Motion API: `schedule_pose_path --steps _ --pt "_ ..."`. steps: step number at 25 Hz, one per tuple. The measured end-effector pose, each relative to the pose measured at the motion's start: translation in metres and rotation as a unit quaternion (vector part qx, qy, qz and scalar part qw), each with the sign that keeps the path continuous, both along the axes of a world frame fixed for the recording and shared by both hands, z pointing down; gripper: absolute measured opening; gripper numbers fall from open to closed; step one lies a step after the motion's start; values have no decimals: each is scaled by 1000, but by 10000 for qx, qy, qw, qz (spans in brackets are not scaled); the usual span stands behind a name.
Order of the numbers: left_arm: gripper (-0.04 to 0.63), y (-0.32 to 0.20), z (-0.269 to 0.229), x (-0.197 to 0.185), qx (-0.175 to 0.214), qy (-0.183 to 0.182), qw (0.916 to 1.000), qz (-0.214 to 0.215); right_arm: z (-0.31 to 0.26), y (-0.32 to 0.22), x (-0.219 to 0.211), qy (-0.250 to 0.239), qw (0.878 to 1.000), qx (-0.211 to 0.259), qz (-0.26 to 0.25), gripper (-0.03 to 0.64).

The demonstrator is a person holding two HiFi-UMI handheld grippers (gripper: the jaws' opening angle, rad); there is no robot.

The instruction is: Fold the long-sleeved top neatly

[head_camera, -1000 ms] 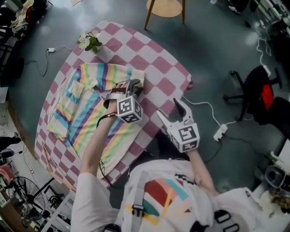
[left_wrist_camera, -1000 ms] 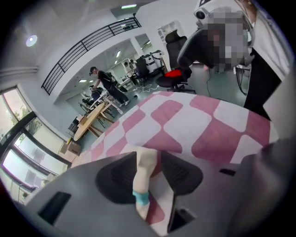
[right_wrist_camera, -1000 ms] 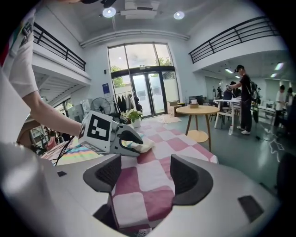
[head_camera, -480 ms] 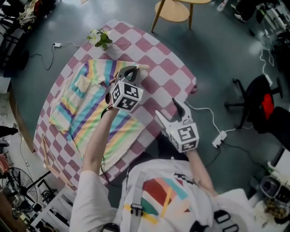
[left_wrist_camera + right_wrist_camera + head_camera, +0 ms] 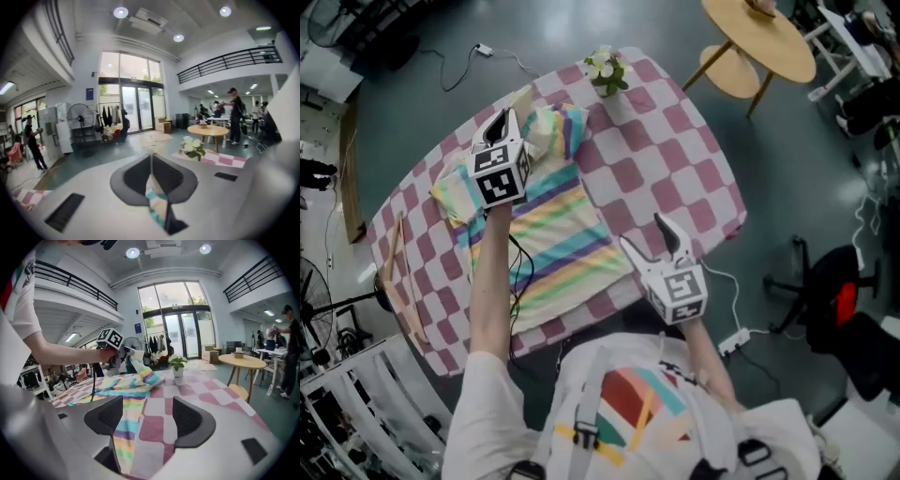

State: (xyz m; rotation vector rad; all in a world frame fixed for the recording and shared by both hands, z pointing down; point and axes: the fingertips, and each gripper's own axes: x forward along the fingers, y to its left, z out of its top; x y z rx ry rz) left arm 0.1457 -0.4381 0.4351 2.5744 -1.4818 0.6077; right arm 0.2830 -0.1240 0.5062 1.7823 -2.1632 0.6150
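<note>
The striped long-sleeved top (image 5: 553, 225) lies spread on the pink-and-white checked table (image 5: 666, 159). My left gripper (image 5: 499, 127) is at the far left of the top, raised above the table. It is shut on a pinch of the fabric, which trails back to the top's far edge. In the left gripper view a strip of striped cloth (image 5: 157, 206) hangs between the closed jaws. My right gripper (image 5: 652, 234) hovers open over the top's near right corner, nothing between its fingers. From the right gripper view I see the left gripper (image 5: 123, 352) holding the lifted fold (image 5: 140, 369).
A small pot of flowers (image 5: 607, 70) stands at the table's far edge. A round wooden table (image 5: 759, 37) is beyond it. An office chair (image 5: 834, 300) and a power strip (image 5: 733, 339) are on the floor to the right. Several people stand in the distance (image 5: 234, 115).
My left gripper has shut on the top's edge, lifted, rolled and carried the fabric leftwards across the garment. The right gripper shifted a little and stays open.
</note>
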Motion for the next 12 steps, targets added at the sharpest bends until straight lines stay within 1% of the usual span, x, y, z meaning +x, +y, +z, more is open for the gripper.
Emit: schedule_pose_path --steps 1,3,5,7,9,10,12 --pt "20 -6 0 -29 -4 104 9995 -310 0 -4 -11 40 9998 -61 -179 324" --pt "20 -15 3 -88 -23 284 9956 -897 2 -13 -33 97 9987 -118 -491 324" --pt "20 -19 14 -143 -146 452 9887 -1421 1 -24 -54 101 9972 -74 -736 324" --pt "20 -14 33 -189 -341 587 9800 -1870 4 -30 -72 141 9948 -167 -991 324" --pt "20 -4 57 -224 -559 652 9709 -2234 7 -33 -89 215 9908 -306 -1298 324" --pt "20 2 69 -238 -682 682 9668 -2366 7 -35 -97 213 9894 -303 -1401 324" --pt "20 12 92 -255 -937 741 9603 -2520 5 -42 -112 200 9877 -263 -1529 324"
